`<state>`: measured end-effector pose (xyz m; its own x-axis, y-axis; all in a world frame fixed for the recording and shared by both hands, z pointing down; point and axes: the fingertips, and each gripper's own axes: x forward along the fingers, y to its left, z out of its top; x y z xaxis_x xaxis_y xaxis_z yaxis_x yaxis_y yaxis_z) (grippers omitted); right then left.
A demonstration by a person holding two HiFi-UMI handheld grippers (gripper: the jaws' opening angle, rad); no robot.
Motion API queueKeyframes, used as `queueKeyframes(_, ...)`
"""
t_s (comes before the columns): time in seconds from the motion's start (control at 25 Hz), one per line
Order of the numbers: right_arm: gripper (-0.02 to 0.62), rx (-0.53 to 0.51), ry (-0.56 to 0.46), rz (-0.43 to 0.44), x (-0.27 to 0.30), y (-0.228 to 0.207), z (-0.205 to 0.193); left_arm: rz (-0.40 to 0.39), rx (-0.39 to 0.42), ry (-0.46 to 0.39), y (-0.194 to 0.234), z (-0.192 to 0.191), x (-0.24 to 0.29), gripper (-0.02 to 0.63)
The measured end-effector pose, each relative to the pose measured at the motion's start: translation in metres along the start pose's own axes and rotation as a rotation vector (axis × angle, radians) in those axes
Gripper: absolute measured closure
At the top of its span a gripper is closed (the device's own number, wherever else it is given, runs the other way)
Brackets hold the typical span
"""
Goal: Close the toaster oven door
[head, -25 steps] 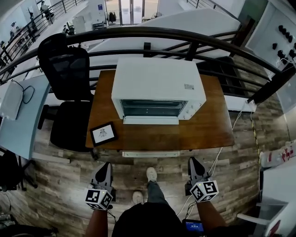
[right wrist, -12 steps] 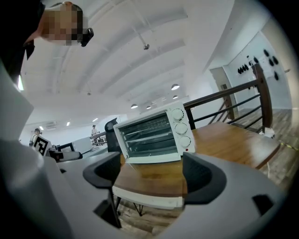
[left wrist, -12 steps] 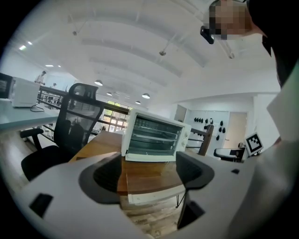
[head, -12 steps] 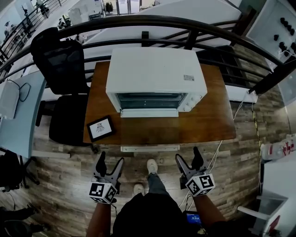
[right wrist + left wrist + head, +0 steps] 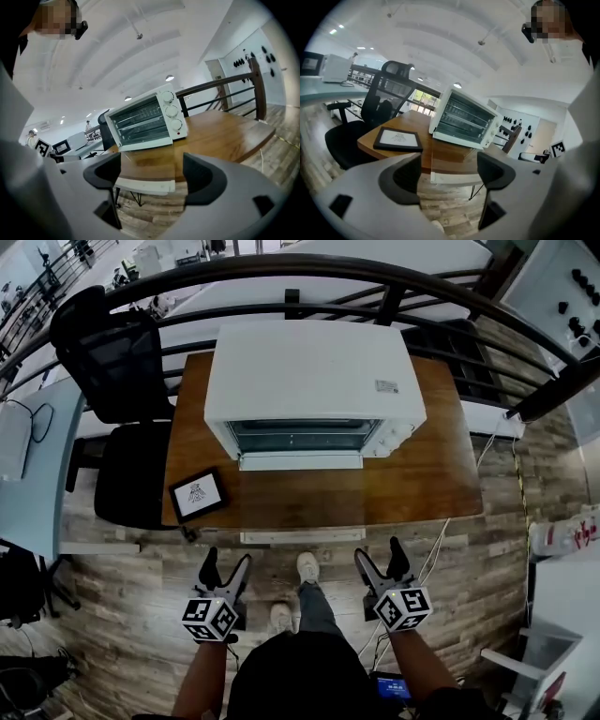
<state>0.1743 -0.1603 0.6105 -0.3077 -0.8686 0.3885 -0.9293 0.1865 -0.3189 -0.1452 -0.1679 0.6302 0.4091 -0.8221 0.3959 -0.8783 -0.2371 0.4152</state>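
Note:
A white toaster oven stands on a wooden table. Its glass door lies open and flat, and its white handle reaches the table's front edge. Over the floor short of the table, my left gripper and right gripper point at the oven. Both sets of jaws are opening, with nothing between them. In the left gripper view the oven and the door handle sit beyond the left gripper. In the right gripper view the oven and handle lie ahead of the right gripper.
A black-framed tablet lies on the table's front left corner. A black office chair stands to the table's left. A dark curved railing runs behind the oven. The person's shoes are on the wooden floor between the grippers.
Both grippers have gone from shut to wide open. The head view has shifted, so the oven and table now sit slightly higher and larger in it.

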Motion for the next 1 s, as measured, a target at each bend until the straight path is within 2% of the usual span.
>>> queueKeyframes(0.24,0.192,0.099,0.083,-0.022,0.02,-0.025,-0.038,0.035,-0.139,0.091,0.02,-0.045,0.024,0.241)
queueKeyframes(0.36,0.193,0.181,0.141,-0.03,0.03,-0.035,-0.059,0.048,-0.266,0.123,0.029,-0.066,0.034,0.242)
queueKeyframes(0.48,0.193,0.241,0.199,-0.037,0.043,-0.042,-0.077,0.06,-0.392,0.135,0.039,-0.082,0.048,0.242)
queueKeyframes(0.64,0.193,0.258,0.238,-0.03,0.058,-0.049,-0.085,0.043,-0.485,0.114,0.04,-0.083,0.067,0.242)
queueKeyframes(0.76,0.193,0.26,0.259,-0.021,0.066,-0.051,-0.088,0.04,-0.529,0.103,0.041,-0.083,0.077,0.242)
queueKeyframes(0.88,0.193,0.263,0.285,-0.004,0.074,-0.049,-0.092,0.029,-0.524,0.117,0.04,-0.084,0.083,0.242)
queueKeyframes(1.0,0.193,0.263,0.325,0.048,0.079,-0.034,-0.099,-0.004,-0.539,0.131,0.033,-0.085,0.088,0.242)
